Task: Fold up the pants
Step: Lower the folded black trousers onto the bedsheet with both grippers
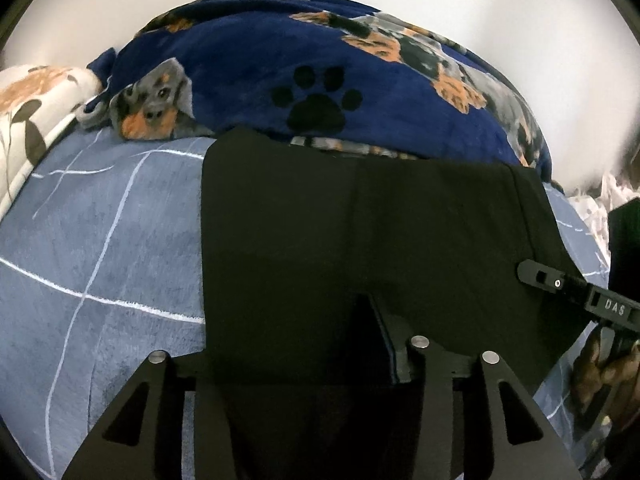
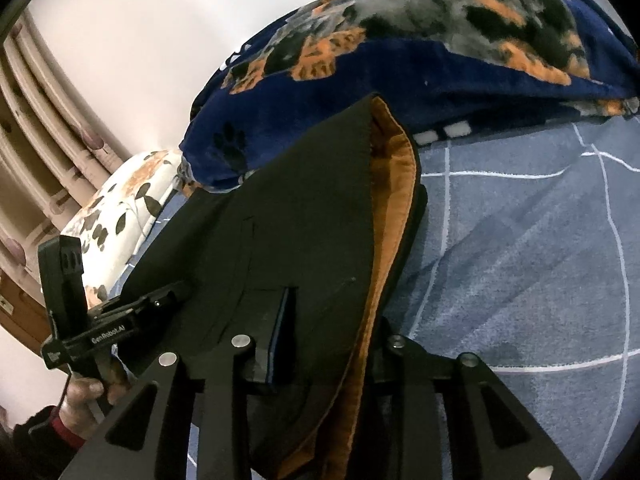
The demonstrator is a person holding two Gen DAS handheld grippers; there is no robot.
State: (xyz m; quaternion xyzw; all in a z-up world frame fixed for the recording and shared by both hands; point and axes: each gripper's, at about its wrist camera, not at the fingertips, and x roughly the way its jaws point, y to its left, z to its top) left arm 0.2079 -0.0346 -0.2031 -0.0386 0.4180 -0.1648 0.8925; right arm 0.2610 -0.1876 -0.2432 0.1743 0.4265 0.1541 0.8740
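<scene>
A: Black pants [image 1: 360, 232] lie folded on the bed [image 1: 100, 240], far edge against the dog-print blanket [image 1: 248, 60]. How to finish?

B: Let both near corners go together, flat. The left gripper [image 1: 304, 360] stands parted around the cloth; whether the right gripper [image 2: 332, 344] pinches it I cannot tell.

A: Views differ?

B: Only the right shows the orange lining [image 2: 394, 184].
</scene>
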